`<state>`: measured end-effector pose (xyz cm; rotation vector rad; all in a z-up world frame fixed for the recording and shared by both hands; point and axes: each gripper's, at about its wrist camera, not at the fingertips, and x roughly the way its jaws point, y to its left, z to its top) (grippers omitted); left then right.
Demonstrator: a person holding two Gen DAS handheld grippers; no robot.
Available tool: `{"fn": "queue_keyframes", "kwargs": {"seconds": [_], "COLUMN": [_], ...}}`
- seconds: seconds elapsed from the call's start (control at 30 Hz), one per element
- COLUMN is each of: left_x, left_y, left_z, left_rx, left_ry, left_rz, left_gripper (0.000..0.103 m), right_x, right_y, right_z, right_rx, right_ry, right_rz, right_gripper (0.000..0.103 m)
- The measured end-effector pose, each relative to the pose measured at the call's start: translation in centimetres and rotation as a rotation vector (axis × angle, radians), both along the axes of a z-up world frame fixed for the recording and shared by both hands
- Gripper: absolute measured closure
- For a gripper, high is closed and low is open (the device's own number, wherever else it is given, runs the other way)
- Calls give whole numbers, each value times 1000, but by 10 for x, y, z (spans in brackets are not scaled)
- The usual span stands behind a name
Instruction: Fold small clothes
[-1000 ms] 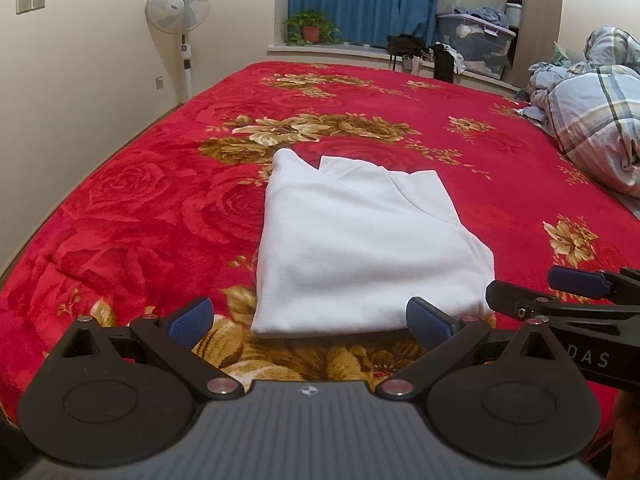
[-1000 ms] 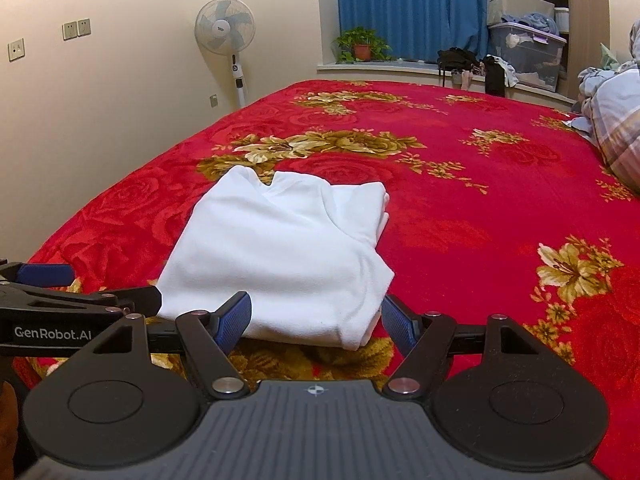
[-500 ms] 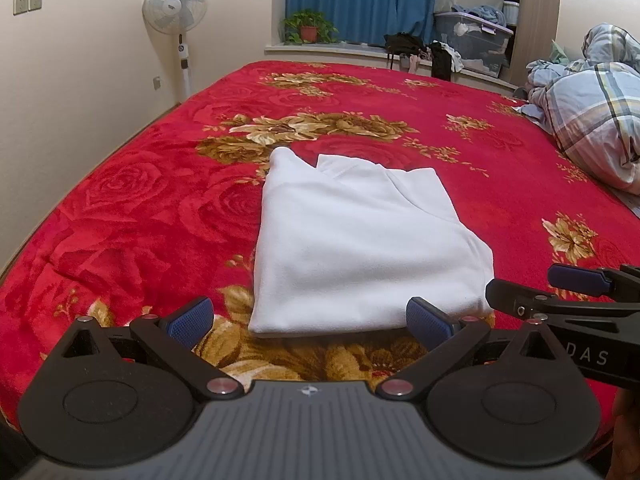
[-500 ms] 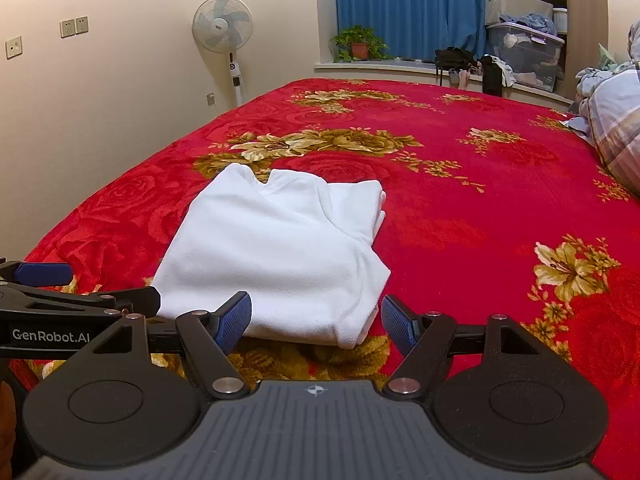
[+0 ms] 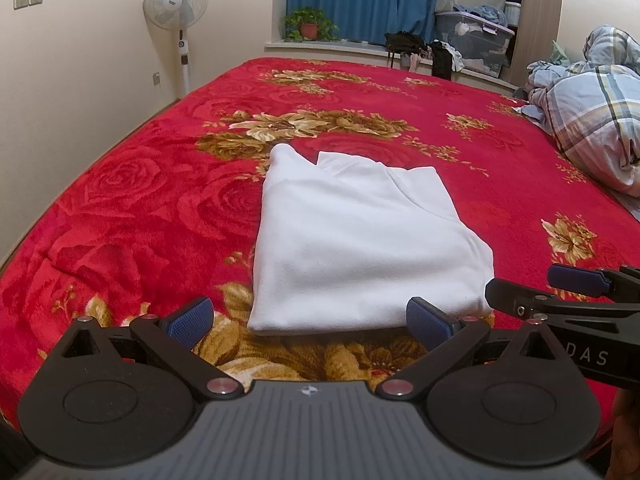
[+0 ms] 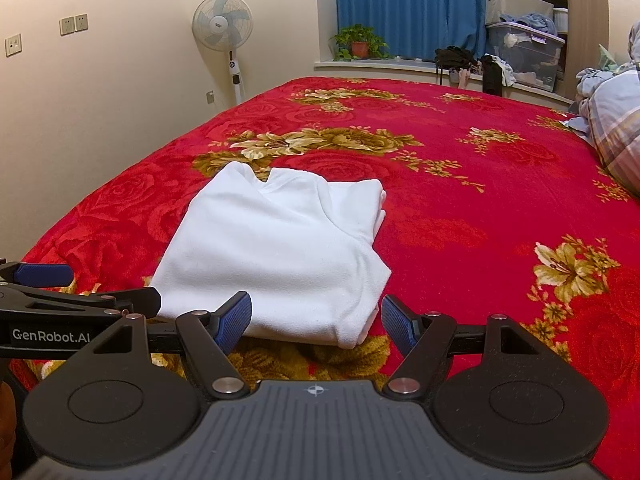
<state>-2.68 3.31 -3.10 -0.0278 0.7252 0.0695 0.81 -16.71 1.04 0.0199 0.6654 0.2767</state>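
The white garment (image 5: 360,248) lies flat on the red floral blanket (image 5: 140,208), already doubled into a rough rectangle, its near hem just beyond my fingertips. My left gripper (image 5: 308,320) and right gripper (image 6: 316,322) both stand spread wide and empty, one toward each near corner of the garment. I judge the next fold runs from this hem toward the collar end, so I should pinch every layer at each corner, lift evenly, and lay the hem squarely so the edges meet. The left wrist view shows the garment's left edge straight and clean; the right wrist view alone reveals the stacked, slightly uneven layers along the garment's right side, which could slip if I catch only the top sheet.
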Motion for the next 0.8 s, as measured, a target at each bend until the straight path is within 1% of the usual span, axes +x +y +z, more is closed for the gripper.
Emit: {"fn": "queue_keyframes", "kwargs": {"seconds": [0.8], "left_x": [0], "left_y": [2], "left_z": [-1], "left_rx": [-1], "left_ry": [2], "left_rz": [-3], "left_gripper": [1], "right_x": [0], "right_y": [-1], "right_z": [-1], "right_rx": [-3], "right_ry": [1], "right_rz": [5], "right_gripper": [30]}}
